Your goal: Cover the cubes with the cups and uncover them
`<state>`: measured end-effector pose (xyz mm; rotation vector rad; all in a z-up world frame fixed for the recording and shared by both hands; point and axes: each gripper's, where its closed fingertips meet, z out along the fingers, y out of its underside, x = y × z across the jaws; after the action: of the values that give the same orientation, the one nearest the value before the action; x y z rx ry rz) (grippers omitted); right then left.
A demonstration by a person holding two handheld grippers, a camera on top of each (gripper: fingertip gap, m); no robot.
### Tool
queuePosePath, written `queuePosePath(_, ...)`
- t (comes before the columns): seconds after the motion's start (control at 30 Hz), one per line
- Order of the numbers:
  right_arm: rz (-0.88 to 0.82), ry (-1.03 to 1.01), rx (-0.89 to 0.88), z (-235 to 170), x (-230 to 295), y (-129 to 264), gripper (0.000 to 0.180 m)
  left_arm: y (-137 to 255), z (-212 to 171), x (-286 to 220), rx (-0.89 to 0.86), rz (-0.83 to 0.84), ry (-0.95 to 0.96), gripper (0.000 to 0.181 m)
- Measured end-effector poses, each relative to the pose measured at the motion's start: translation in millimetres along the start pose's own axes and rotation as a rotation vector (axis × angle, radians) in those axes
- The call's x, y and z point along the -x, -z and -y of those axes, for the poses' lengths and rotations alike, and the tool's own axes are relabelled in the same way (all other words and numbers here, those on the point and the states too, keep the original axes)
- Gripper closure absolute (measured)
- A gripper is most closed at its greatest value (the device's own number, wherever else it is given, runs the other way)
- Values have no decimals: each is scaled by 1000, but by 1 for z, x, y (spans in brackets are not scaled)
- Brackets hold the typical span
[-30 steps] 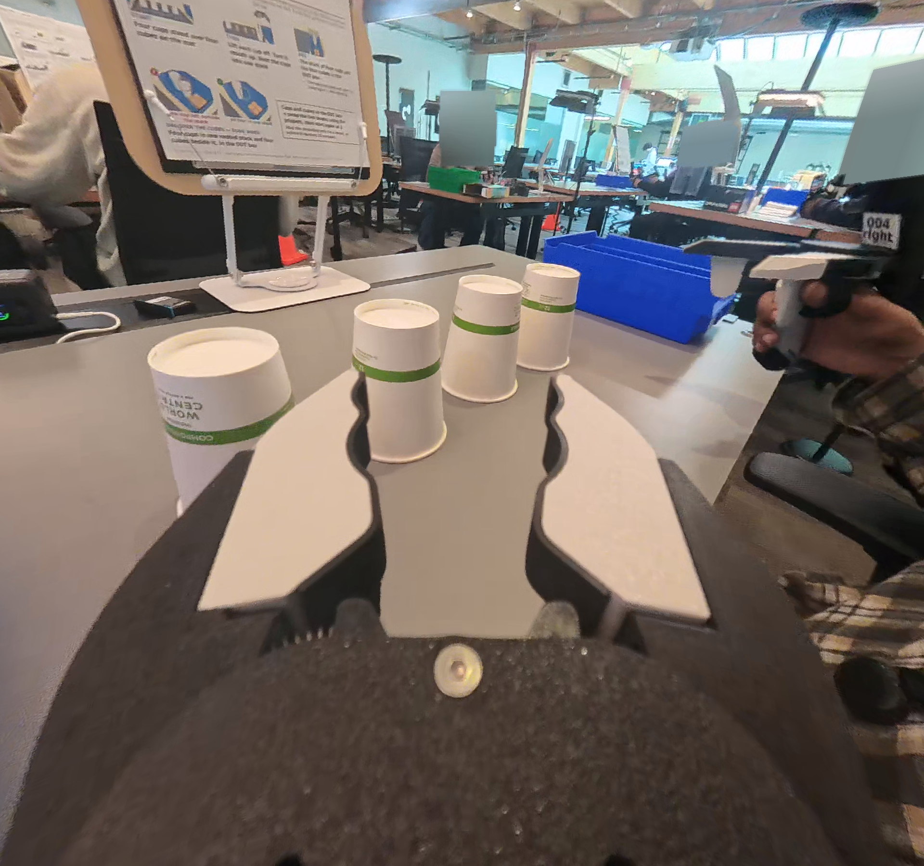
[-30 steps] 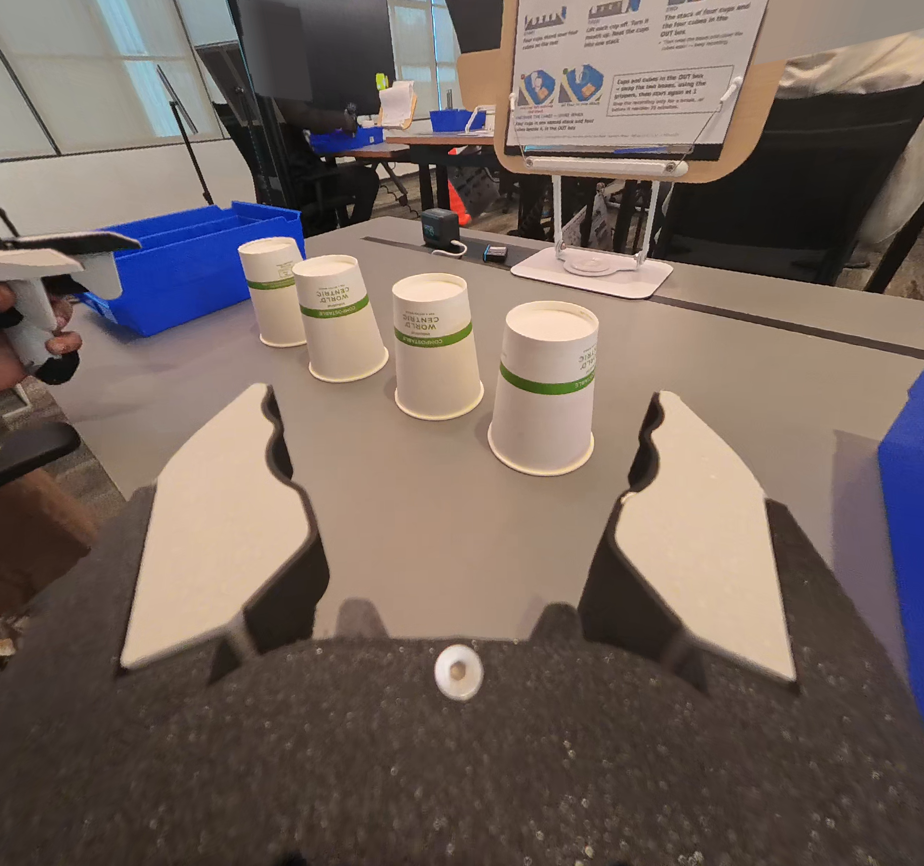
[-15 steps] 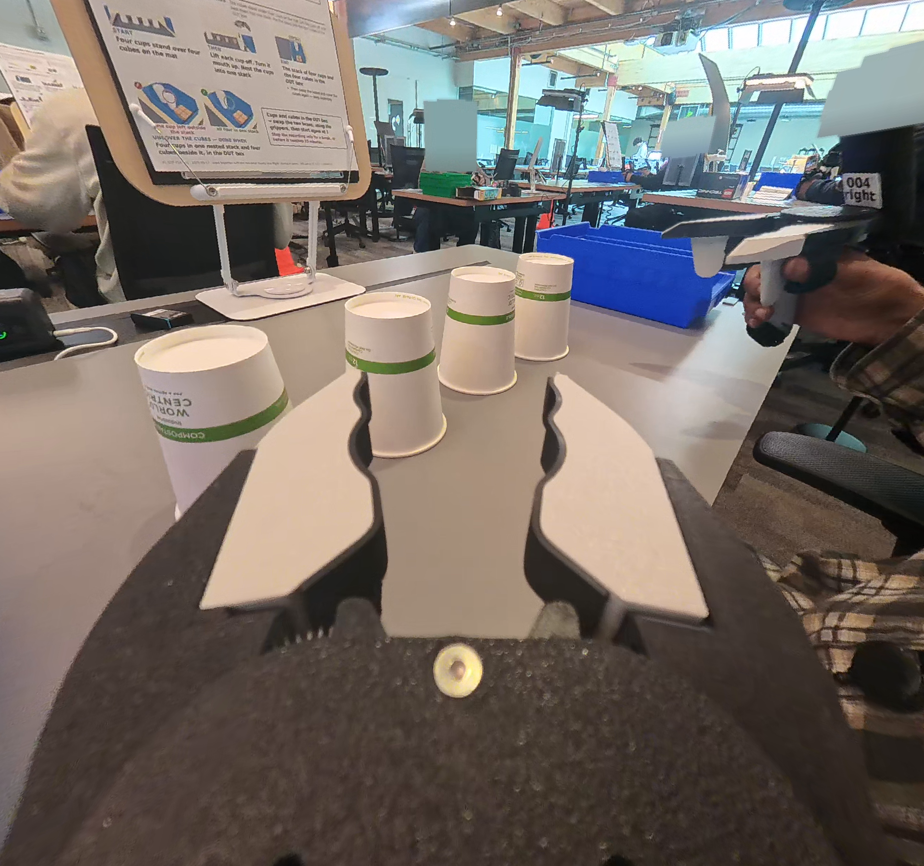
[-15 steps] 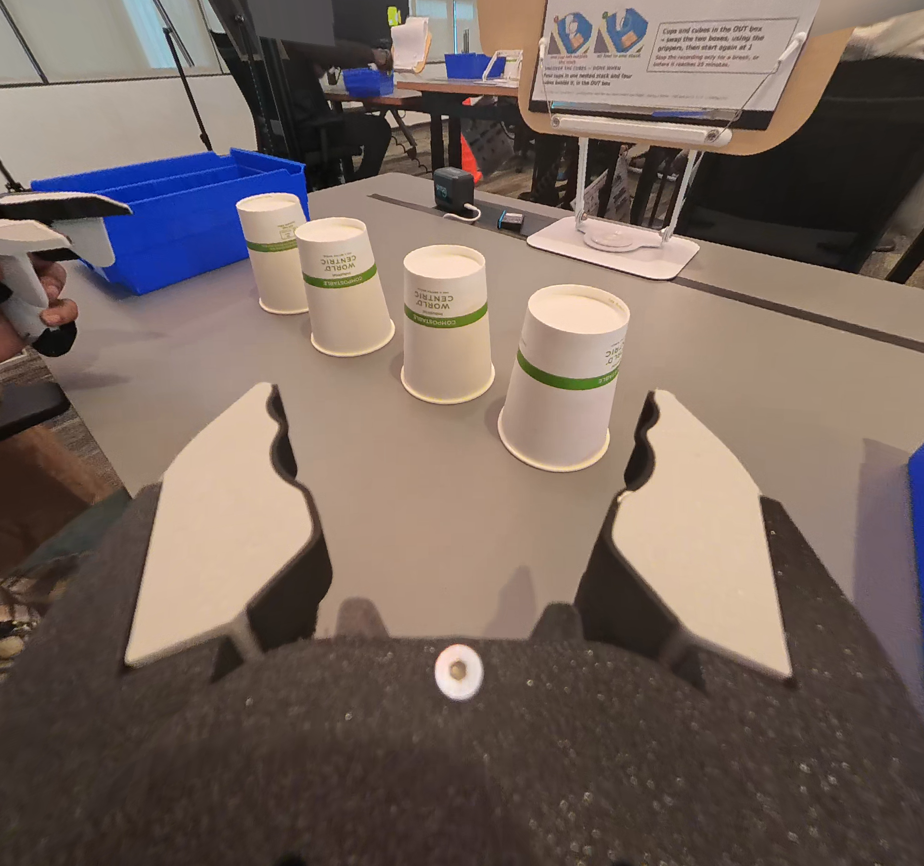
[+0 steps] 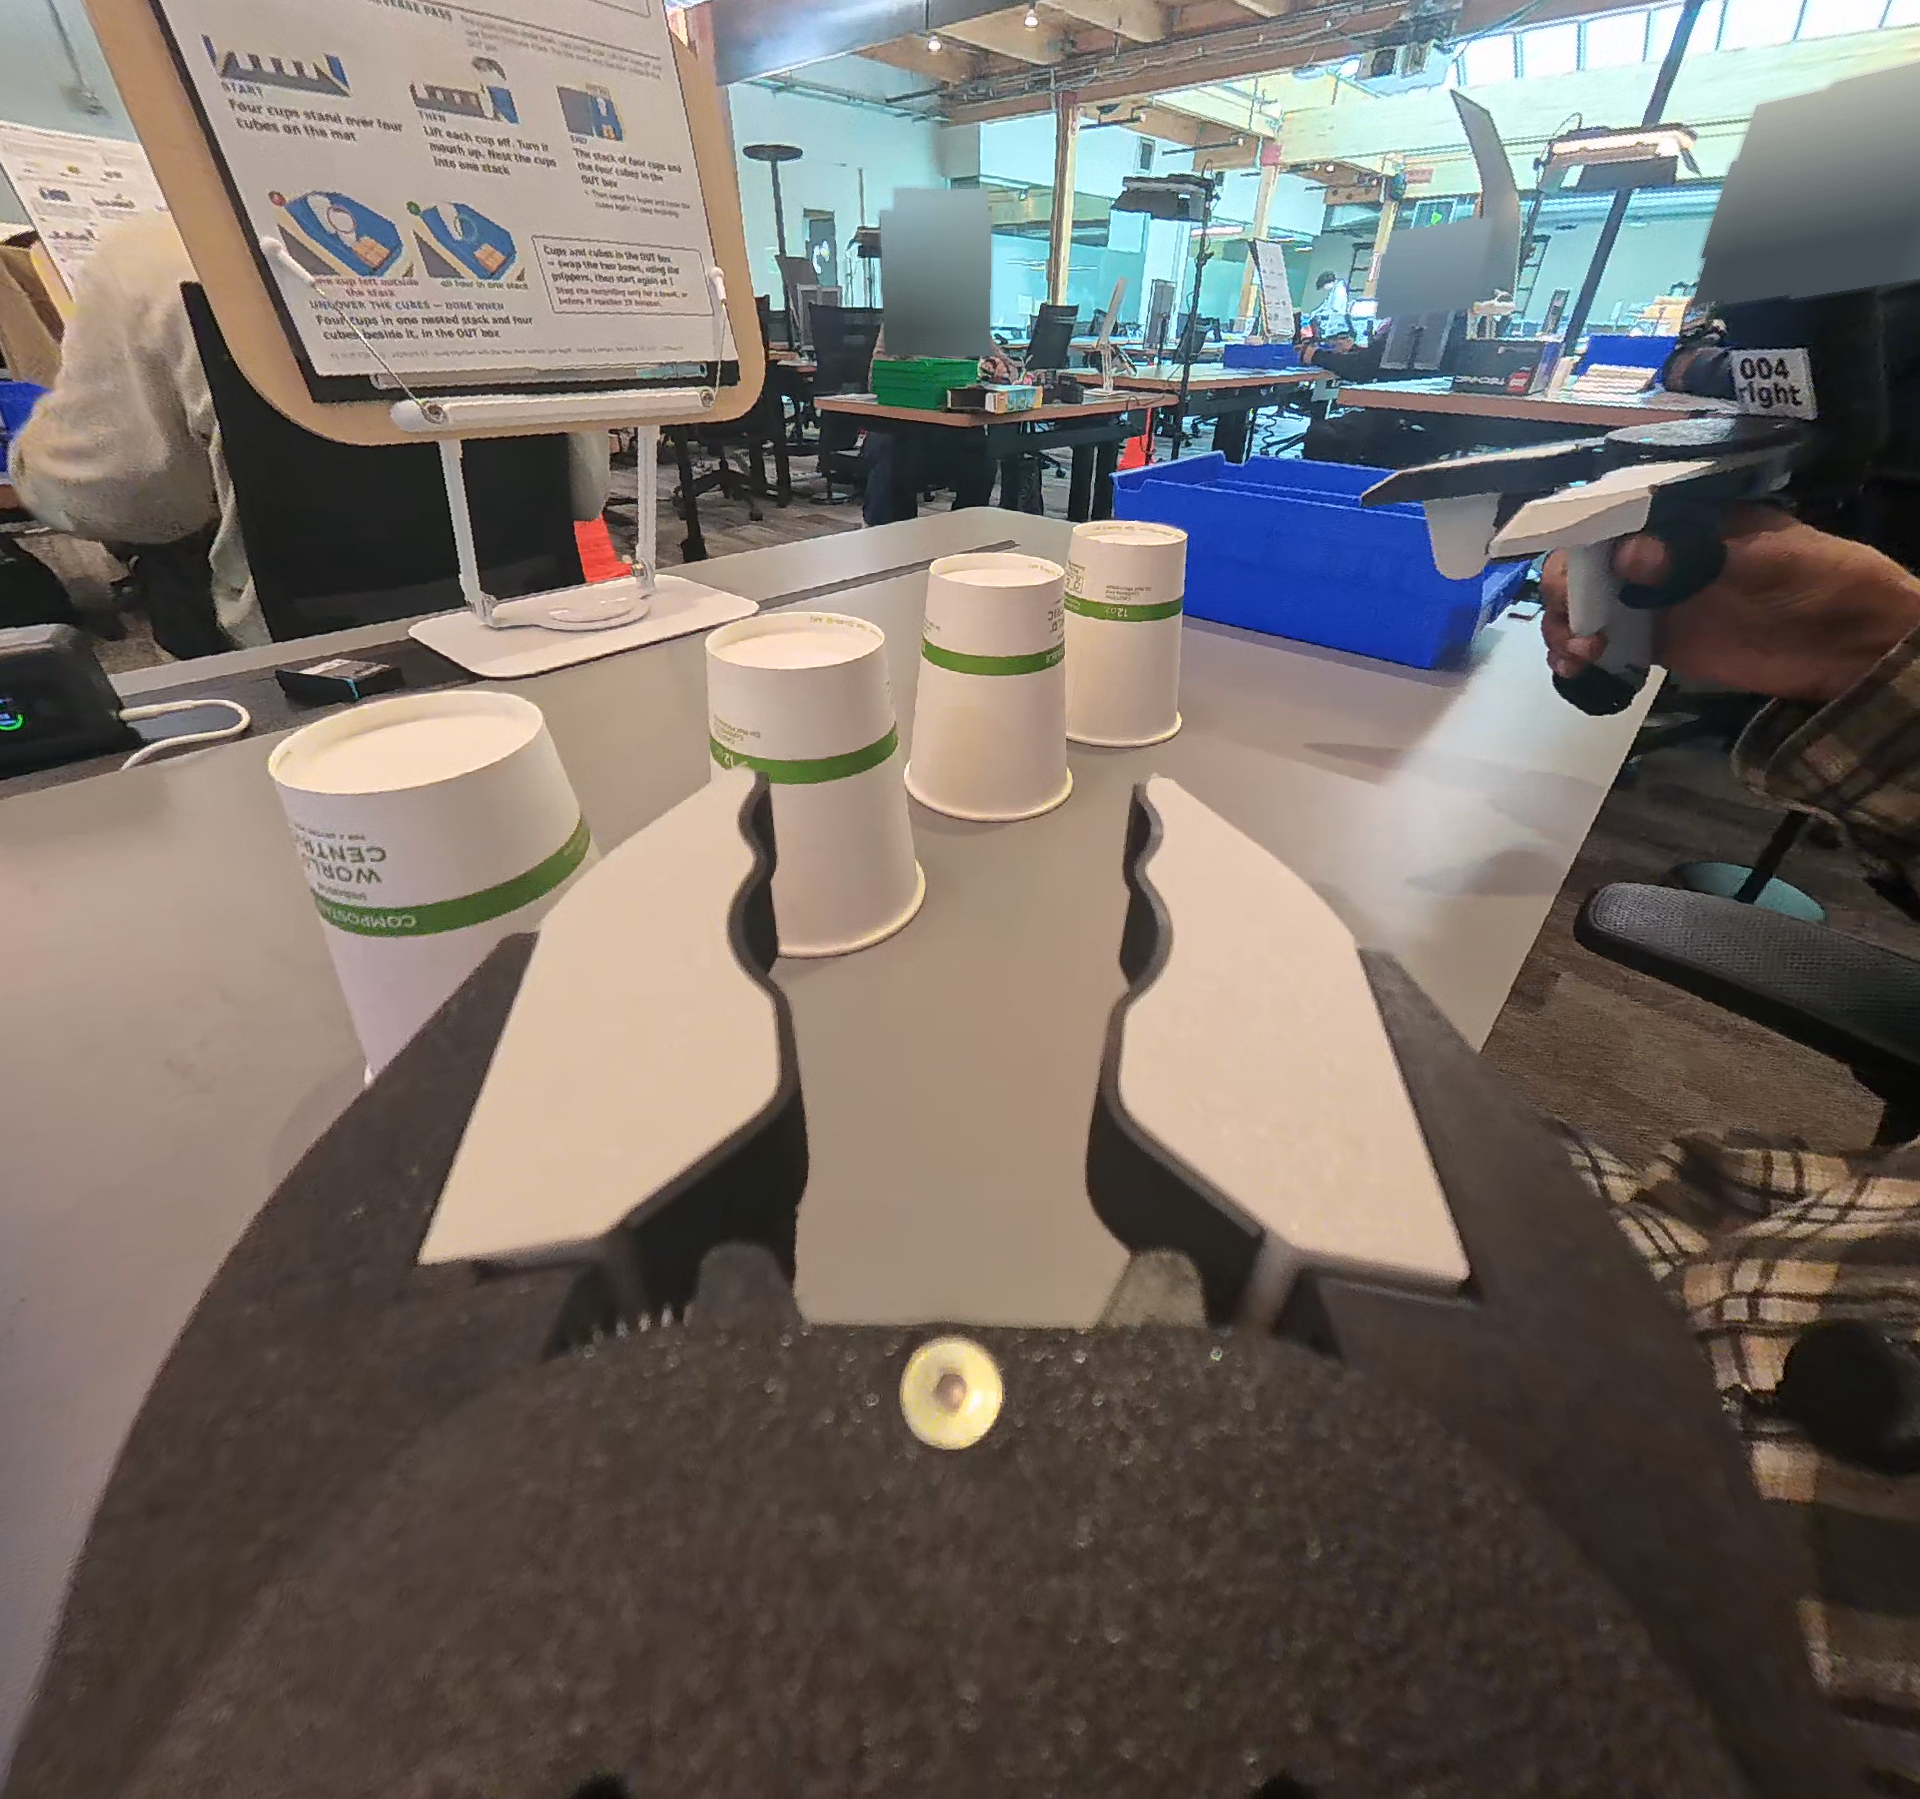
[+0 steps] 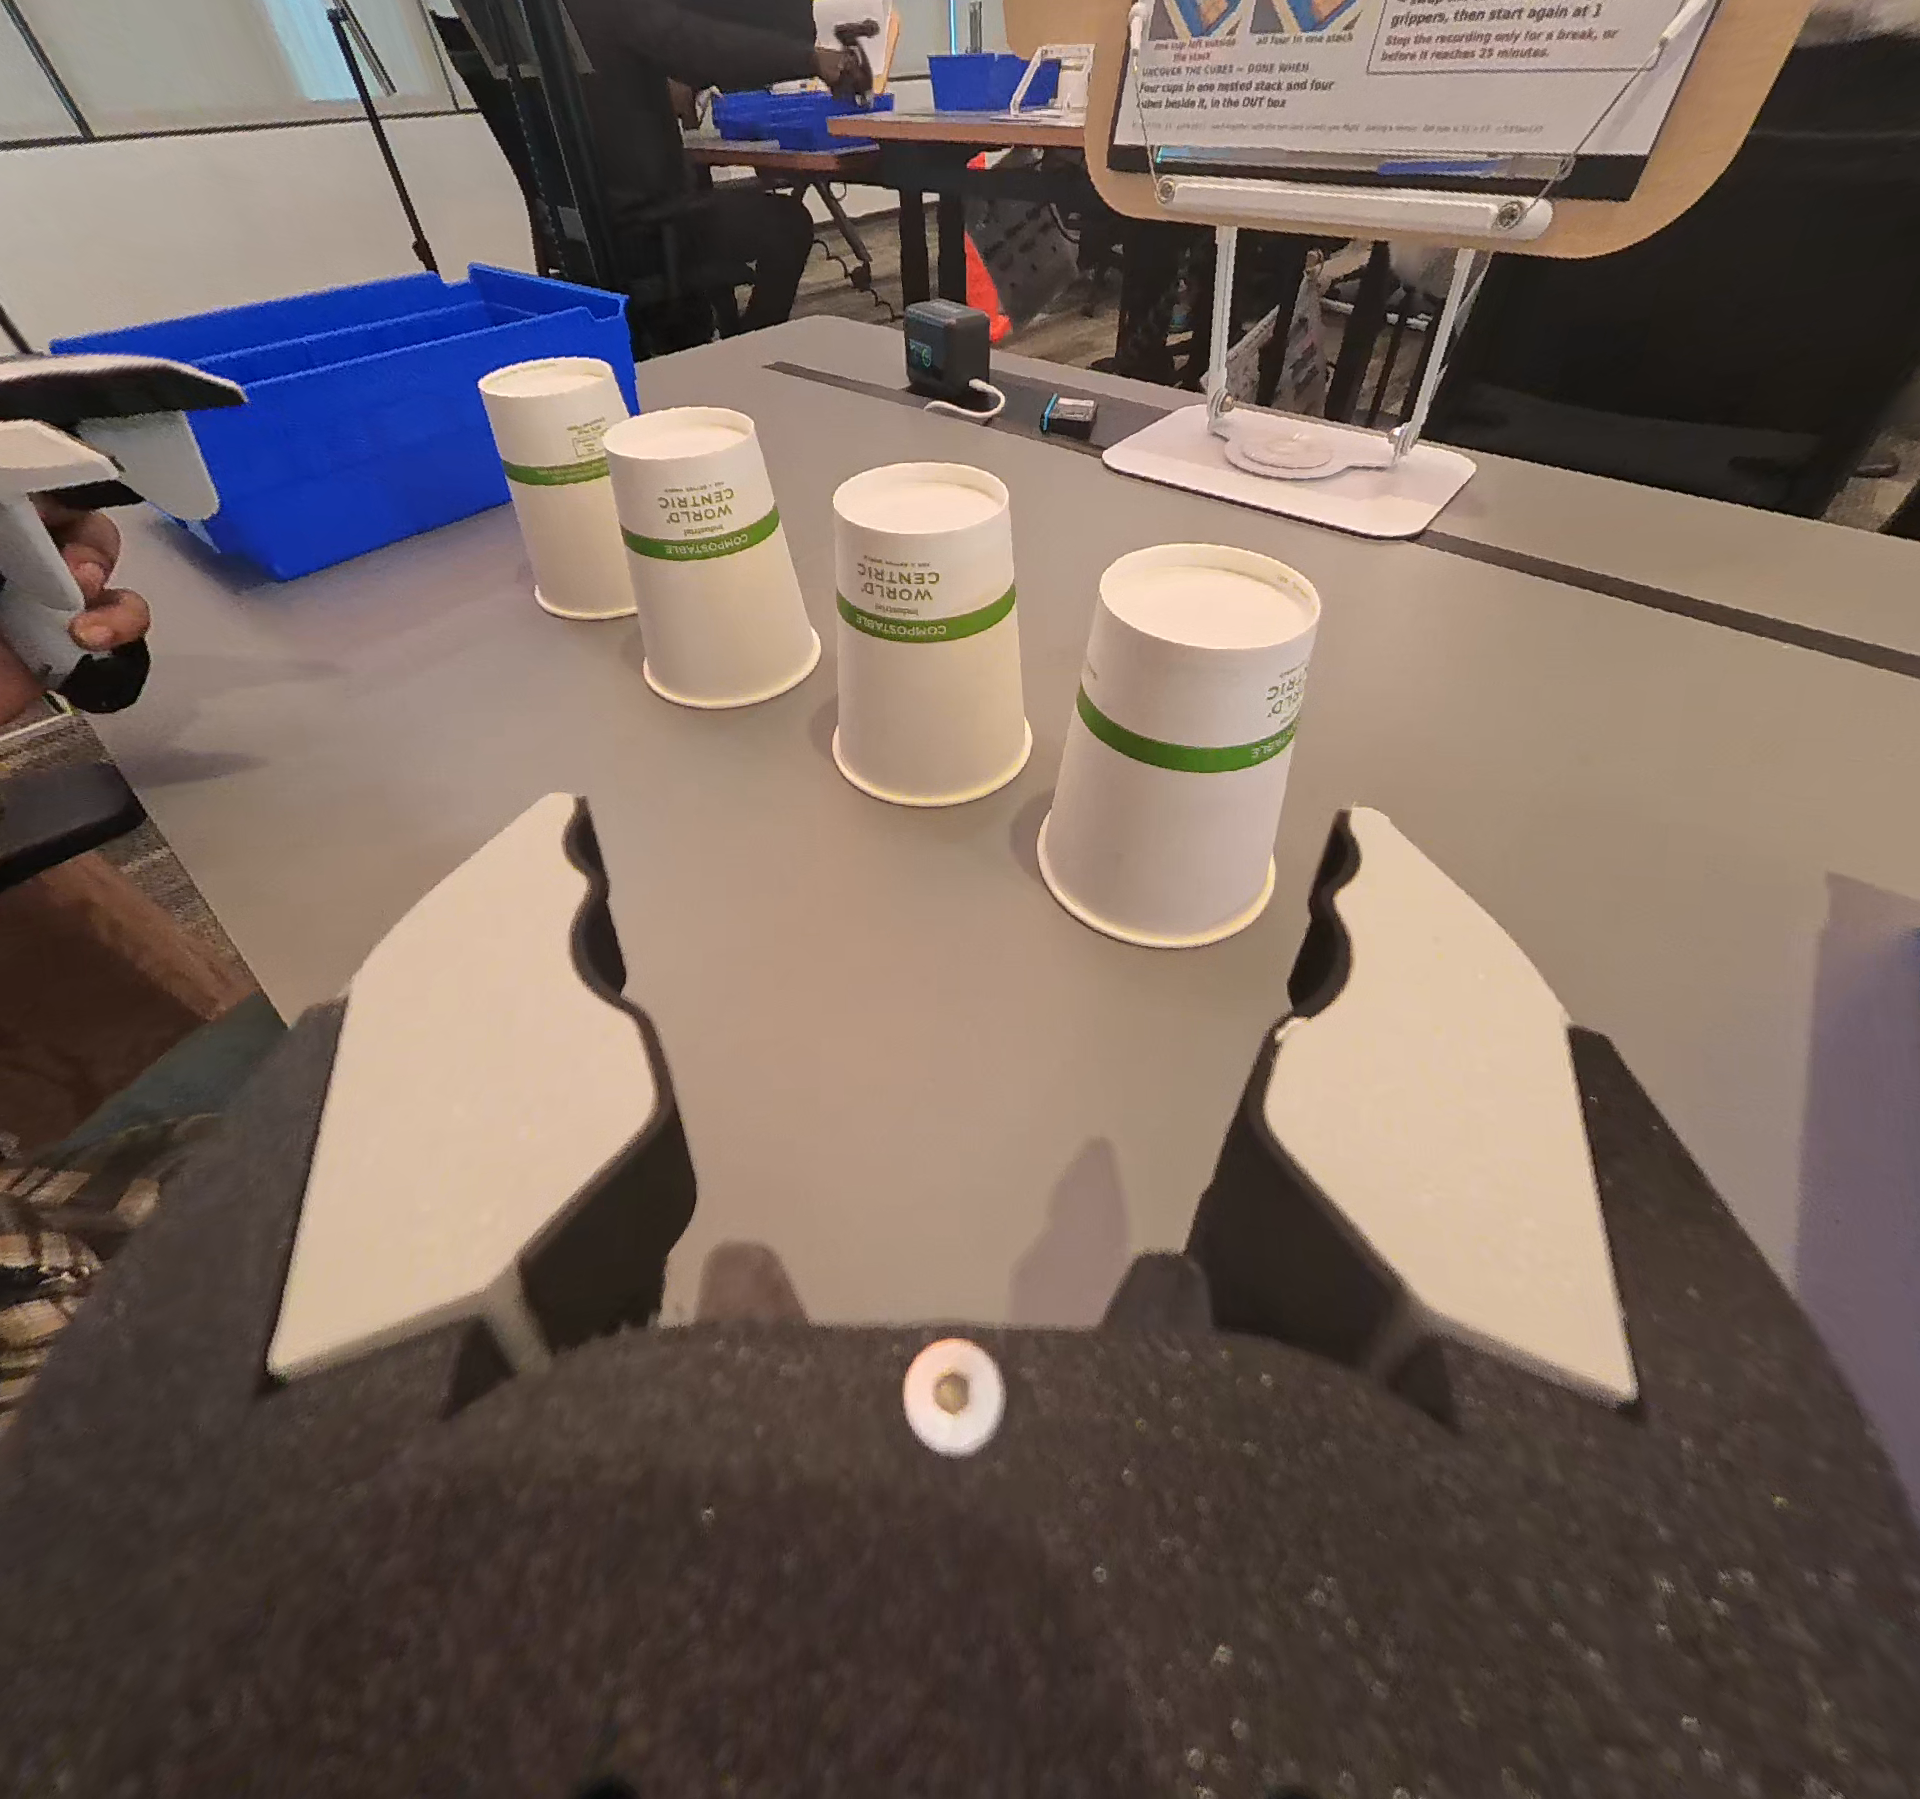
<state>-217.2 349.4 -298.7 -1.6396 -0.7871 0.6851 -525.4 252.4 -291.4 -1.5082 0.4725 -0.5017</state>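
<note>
A big open workshop stretches out behind, rows of desks under wooden beams, and up front it's the grey table (image 6: 1558, 814) with four white paper cups, each banded in green, standing mouth-down in a row. No cubes are on show; whatever sits under the cups is hidden.

Left gripper (image 5: 945, 804) first: jaws parted to a moderate gap, nothing between them, hanging just above the tabletop. Its left finger (image 5: 634, 1022) overlaps the base of the second cup (image 5: 821, 793) in the view, but whether they touch I cannot tell. The nearest cup (image 5: 436, 856) stands just beside that finger on the left; the third cup (image 5: 987, 689) and the far cup (image 5: 1127, 632) line up beyond.

Right gripper (image 6: 961, 835): spread wide, empty, touching nothing. The end cup (image 6: 1174, 752) sits just ahead of its right finger (image 6: 1423, 1074), with three more trailing away toward the blue bin (image 6: 343, 440) at the far table edge. An instruction sheet on a stand (image 6: 1392, 139) stands behind the row.

Against half a second ago: both gaps look unchanged, but the cups loom larger in both views. The right gripper has eased in and tipped downward, with the end cup now closer to its right finger. The cups themselves haven't budged.
</note>
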Motion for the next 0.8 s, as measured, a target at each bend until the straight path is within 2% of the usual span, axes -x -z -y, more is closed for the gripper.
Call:
queuePosePath(0.5,7,35,48,3,-7,-5,55,-3,-4,-1,9,-14,16,118)
queuePosePath(0.7,44,229,214,26,-27,-19,54,-3,-8,-2,27,-17,11,119)
queuePosePath(0.8,107,337,359,37,-39,-32,54,-3,-4,-2,16,-15,14,119)
